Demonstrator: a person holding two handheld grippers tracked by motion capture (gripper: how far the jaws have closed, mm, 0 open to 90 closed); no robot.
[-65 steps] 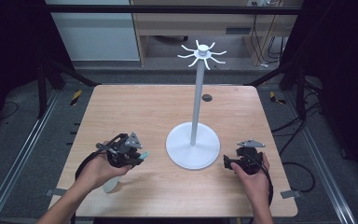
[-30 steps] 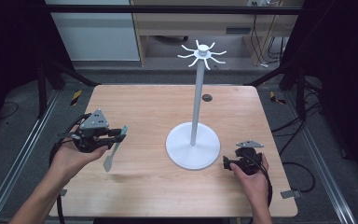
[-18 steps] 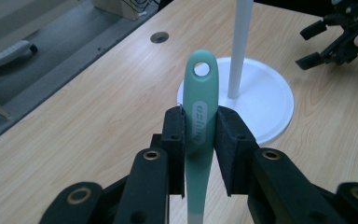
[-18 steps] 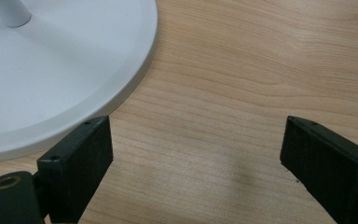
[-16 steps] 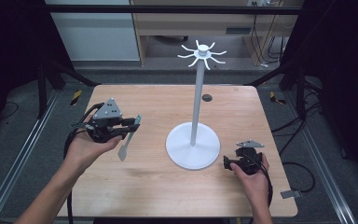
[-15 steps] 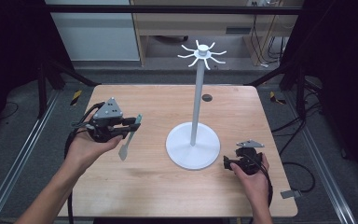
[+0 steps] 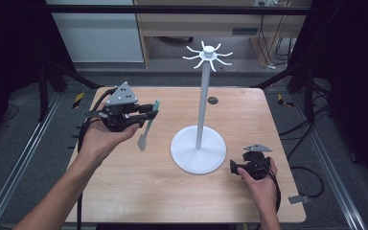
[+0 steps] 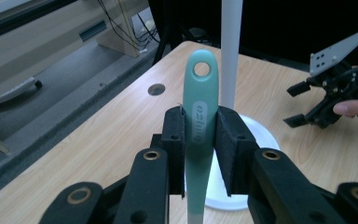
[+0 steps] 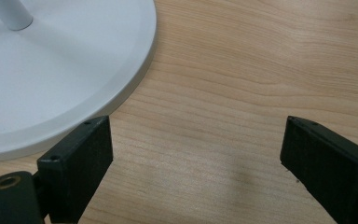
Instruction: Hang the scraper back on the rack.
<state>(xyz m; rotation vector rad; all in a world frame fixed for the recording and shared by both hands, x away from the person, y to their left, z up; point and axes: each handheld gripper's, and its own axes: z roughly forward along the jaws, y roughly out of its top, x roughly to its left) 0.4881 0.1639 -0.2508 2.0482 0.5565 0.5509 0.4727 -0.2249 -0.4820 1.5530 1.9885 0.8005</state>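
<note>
Spatula point(image 8: 200, 121), mint-green handle with hanging hole, clamped in left claw point(image 8: 200, 140); right claw point(image 9: 196, 154) wide.

I hold the left gripper point(image 7: 146, 114) raised at the left of the frame, its jaws closed on a green handle point(image 8: 200, 112). My right gripper point(image 7: 237, 166) rests low at the lower right, jaws wide apart, with my hand point(image 7: 261, 184) behind it.

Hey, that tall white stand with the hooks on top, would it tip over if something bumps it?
The white stand would probably resist a low nudge, since its round base is broad and lies flat on the table. A knock near the hooks looks riskier: the pole is tall and thin, giving leverage.
</note>
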